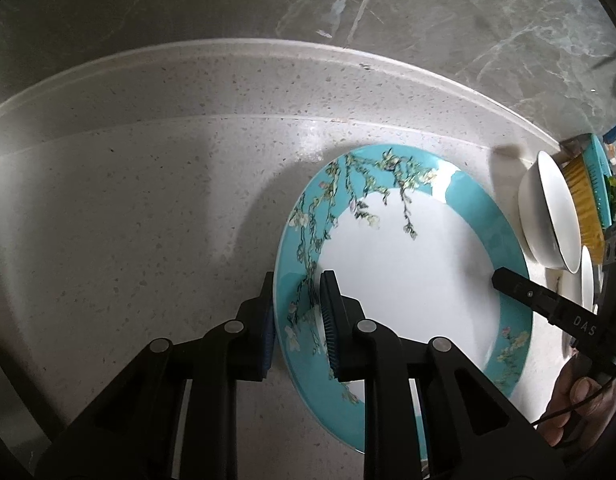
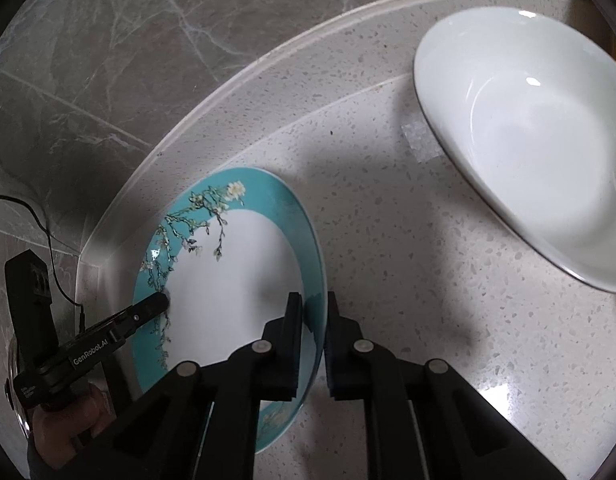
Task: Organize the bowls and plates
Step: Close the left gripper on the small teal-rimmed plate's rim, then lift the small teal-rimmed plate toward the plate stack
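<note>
**A:** so where was the plate at that point?

**B:** flat-ish on the pale speckled stone countertop (image 1: 155, 208), near the raised lip at the back. It was the round glazed plate with a turquoise rim and blossom branches (image 1: 408, 272), smooth white centre, pretty glossy

**A:** and both grippers were on it?

**B:** yep. The black left gripper (image 1: 297, 320) had its ribbed blue pads (image 1: 330, 332) squeezed onto the plate's left rim, one finger above, one below. The black right gripper (image 2: 312, 340) was pinched on the opposite edge the same way, rim sandwiched between its flat dark pads

**A:** anything else around?

**B:** a plain white oval ceramic bowl with a thin dark edge (image 2: 540, 136) sat on the counter to the right, well apart from the plate. The left camera also caught a yellow ribbed dish (image 1: 584, 208) behind it. Grey veined marble wall tiles (image 1: 428, 20) at the back, and a thin black cable (image 2: 43, 232) trailing by the person's hand (image 2: 63, 420)
</note>
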Demonstrator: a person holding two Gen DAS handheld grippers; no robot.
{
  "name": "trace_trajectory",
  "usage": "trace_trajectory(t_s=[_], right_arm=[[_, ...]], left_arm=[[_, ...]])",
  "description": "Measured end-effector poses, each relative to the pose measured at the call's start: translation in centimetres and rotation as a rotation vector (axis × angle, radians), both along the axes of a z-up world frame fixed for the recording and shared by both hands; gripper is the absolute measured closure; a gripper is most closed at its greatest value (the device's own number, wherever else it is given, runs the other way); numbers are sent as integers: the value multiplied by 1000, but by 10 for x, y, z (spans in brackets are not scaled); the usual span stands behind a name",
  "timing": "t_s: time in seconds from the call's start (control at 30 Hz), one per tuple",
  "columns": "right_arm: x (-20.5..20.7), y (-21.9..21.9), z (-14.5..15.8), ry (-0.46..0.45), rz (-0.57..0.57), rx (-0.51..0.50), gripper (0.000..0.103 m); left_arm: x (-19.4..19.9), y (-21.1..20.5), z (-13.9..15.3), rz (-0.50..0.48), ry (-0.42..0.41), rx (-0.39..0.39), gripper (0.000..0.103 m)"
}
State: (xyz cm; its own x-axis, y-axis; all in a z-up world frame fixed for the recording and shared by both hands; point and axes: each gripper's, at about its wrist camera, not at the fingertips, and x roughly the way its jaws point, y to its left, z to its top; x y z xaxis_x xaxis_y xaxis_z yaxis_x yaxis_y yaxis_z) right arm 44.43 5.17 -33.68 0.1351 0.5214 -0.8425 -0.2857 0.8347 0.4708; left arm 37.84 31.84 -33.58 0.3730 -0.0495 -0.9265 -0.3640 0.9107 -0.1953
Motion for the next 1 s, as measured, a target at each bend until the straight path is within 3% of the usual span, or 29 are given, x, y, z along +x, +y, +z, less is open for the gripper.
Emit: trace_trajectory(t_s=[0.4,0.7,1.0], right_arm=[[-14,-3,15,-77,23,1,92],[-37,-19,51,-196,41,16,92],[-87,-39,89,-296,59,36,92]], left_arm=[[-25,-15,17,-2,-55,18,86],[-61,-34,57,-4,-151,57,86],[-112,-60,101,-23,-226,107,86]])
